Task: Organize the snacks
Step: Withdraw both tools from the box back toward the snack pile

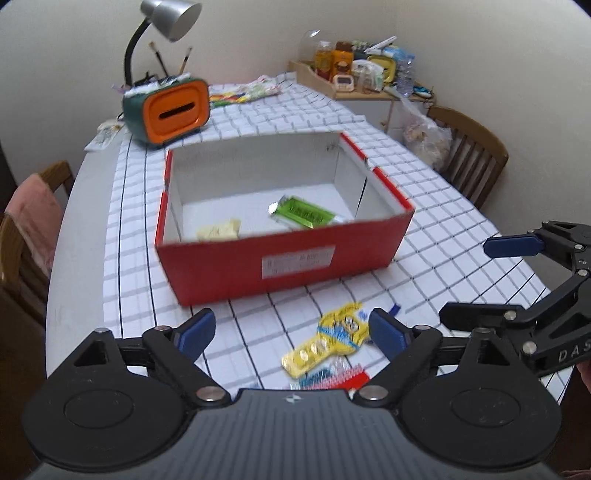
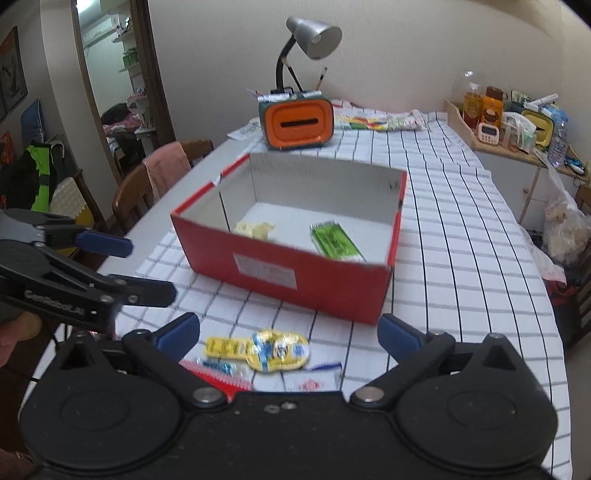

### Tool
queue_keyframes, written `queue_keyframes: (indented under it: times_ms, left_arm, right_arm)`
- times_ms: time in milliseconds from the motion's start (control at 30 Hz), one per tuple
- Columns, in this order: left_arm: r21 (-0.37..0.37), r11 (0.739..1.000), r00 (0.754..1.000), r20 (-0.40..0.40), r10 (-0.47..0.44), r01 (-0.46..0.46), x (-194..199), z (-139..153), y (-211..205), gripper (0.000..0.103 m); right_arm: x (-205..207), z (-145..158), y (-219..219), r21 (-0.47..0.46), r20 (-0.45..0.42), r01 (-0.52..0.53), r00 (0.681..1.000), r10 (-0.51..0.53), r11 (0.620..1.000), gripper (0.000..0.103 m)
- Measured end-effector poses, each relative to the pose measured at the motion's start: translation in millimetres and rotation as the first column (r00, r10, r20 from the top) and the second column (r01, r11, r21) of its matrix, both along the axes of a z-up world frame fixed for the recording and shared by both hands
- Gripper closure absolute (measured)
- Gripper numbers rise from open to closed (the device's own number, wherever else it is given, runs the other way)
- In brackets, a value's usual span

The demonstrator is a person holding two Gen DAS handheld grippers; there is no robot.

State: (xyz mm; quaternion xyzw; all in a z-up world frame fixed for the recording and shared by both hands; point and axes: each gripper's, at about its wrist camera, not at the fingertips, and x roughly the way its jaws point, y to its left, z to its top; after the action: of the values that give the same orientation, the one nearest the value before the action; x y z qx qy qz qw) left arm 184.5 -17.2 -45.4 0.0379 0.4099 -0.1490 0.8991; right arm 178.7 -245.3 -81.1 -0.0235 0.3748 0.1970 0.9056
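Observation:
An open red cardboard box (image 1: 280, 258) (image 2: 314, 284) stands on the checked tablecloth. Inside it lie a green packet (image 1: 303, 214) (image 2: 334, 242) and a pale yellow snack (image 1: 219, 230) (image 2: 256, 229). In front of the box lie a yellow cartoon packet (image 1: 332, 339) (image 2: 266, 349), a red and blue packet (image 1: 328, 376) (image 2: 218, 369) and a white sachet (image 2: 314, 380). My left gripper (image 1: 291, 325) (image 2: 147, 269) is open above these loose snacks, nothing between its fingers. My right gripper (image 2: 288, 328) (image 1: 471, 280) hovers beside it, open and empty.
An orange-fronted tissue holder (image 1: 173, 110) (image 2: 295, 123) and a grey desk lamp (image 1: 166, 18) stand behind the box. A wooden tray of bottles (image 1: 354, 70) sits at the far right. Chairs (image 1: 472, 155) (image 2: 159, 177) flank the table. A plastic bag (image 2: 565, 229) hangs at the right.

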Motion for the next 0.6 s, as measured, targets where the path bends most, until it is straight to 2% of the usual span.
queue_keyframes:
  times_ms: [367,600]
  left_arm:
    - [-0.034,0.996,0.979,-0.187,0.079,-0.087,-24,-48,-8,0.011]
    - [0.028,0.996,0.959,-0.267,0.092,-0.088,-27,-73,-33,0.011]
  right_arm:
    - [2,-37,-14,-0.038,-0.091,0.042,0.995,-0.046,0.998,0.0]
    - [9,-58,-14,-0.065,-0.148,0.023,0.989,-0.033,0.998,0.0]
